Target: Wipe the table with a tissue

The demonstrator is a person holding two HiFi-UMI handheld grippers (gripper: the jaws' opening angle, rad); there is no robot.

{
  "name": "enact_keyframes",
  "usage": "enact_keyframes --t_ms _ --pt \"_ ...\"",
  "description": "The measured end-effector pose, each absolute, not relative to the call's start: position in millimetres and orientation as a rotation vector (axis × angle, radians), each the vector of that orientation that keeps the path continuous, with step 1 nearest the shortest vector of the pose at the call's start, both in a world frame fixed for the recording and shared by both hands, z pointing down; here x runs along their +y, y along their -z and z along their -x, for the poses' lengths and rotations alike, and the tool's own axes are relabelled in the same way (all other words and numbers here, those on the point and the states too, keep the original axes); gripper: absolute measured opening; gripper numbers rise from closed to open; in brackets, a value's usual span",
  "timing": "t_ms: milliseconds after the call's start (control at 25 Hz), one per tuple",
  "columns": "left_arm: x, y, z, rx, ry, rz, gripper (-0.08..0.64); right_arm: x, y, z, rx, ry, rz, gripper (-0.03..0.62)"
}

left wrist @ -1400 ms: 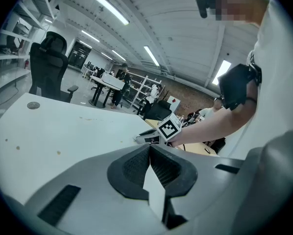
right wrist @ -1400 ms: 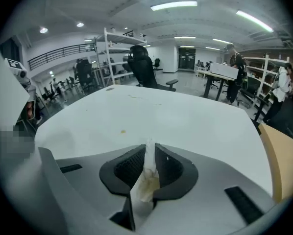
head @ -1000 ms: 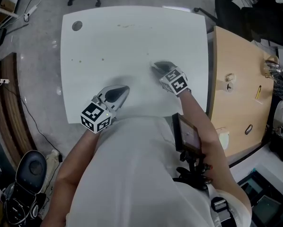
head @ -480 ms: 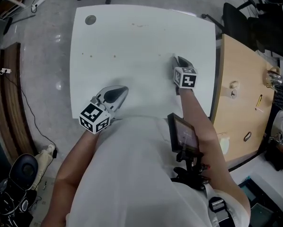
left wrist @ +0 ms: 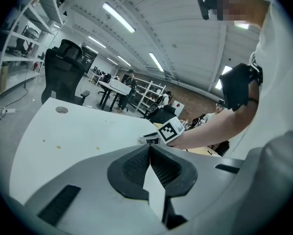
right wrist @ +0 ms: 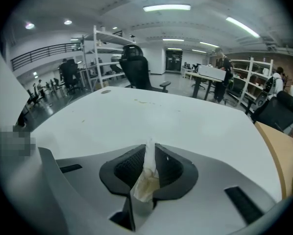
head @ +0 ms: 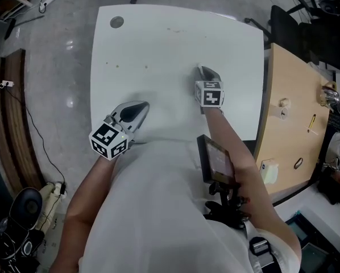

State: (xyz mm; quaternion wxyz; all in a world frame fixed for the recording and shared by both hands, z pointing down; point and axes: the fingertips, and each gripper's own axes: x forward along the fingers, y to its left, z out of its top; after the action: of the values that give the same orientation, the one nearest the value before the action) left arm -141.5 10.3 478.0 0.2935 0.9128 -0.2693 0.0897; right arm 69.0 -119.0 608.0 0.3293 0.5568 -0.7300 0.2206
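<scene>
a person is standing at the near edge of a white table [head: 158,38], seen from above, holding a two-jaw gripper in each hand.

the right gripper [head: 203,70] is reaching out over the right half of the table, pointing away from the person and angling downward, with its marker cube [head: 210,93] facing up. in the right gripper view its jaws [right wrist: 150,143] are clamping a crumpled tissue [right wrist: 145,180]. the tissue is sitting upright between the ribbed pads, white at the top where it is poking just past the tips, and showing a yellowish-brown stain lower down. whether its tip is pressing on the table surface cannot be told.

the left gripper [head: 142,106] is lying low over the near left part of the table, well apart from the right one, pointing towards the table's middle. in the left gripper view its jaws [left wrist: 149,147] are meeting at the tips and gripping nothing.

a few small brown specks [head: 107,65] are dotting the left half of the table, and a faint smear [head: 174,30] is showing near the far edge. a round grey grommet [head: 117,22] is sitting in the far left corner. a wooden desk [head: 289,95] is standing just beside the table on the right, and a black office chair [right wrist: 136,67] is standing beyond the far edge.
</scene>
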Motion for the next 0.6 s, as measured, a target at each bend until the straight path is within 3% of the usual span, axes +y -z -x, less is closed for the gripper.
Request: enact_keyframes --t_ms 360,480,600 --pt "12.5 -477.6 156.7 -0.655 -0.248 -2.460 0.006 -89.2 -610.0 3.8 -2.075 -0.494 -1.115 0.064" --pt "13.1 -476.8 160.2 -0.632 -0.250 -2.473 0.006 -80.5 -603.9 7.3 -2.184 -0.679 -0.990 0.064" --pt "10.0 -478.3 166.2 -0.624 -0.259 -2.479 0.006 -89.8 -581.3 -10.4 -2.255 -0.873 -1.160 0.064"
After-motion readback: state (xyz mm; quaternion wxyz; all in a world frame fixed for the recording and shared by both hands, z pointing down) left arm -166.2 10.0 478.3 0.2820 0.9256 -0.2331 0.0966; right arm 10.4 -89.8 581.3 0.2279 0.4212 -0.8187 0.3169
